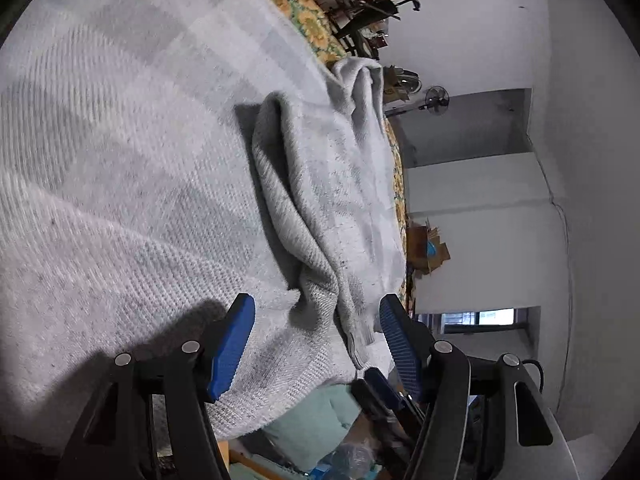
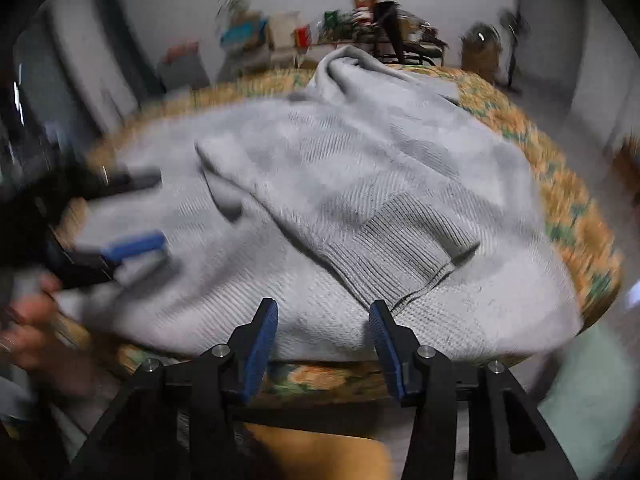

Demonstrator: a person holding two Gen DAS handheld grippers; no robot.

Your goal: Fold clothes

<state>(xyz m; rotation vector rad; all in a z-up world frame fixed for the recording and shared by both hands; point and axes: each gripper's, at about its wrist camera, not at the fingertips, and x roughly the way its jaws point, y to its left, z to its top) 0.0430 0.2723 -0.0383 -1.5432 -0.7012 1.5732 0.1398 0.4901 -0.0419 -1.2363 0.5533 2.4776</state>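
- Surface: round table w/ a yellow-green floral tablecloth [image 2: 560,168], mostly covered by the garment; cloth rim shows from 12 to 4 o'clock in the right wrist view.
- Room: pale walls, cluttered shelving w/ boxes at 12 o'clock behind the table, a standing fan [image 1: 436,101] by the wall, a cardboard box [image 1: 430,250] at 3 o'clock in the left wrist view.
- Grey sweater [image 2: 360,184]: chunky waffle-like knit, soft bulky folds, lies spread over the table. One sleeve is folded across the body; its ribbed cuff [image 2: 408,248] lies flat near the front edge.
- Left view: a bunched sleeve ridge runs from centre to 6 o'clock.
- Left gripper [image 1: 316,320]: blue pads apart, released, straddling the sleeve end w/o clamping.
- Right gripper [image 2: 323,320]: fingers spread, released, at the sweater's near edge; cuff just past its right pad.
- A person's hand [image 2: 28,320] at 9 o'clock, blurred.
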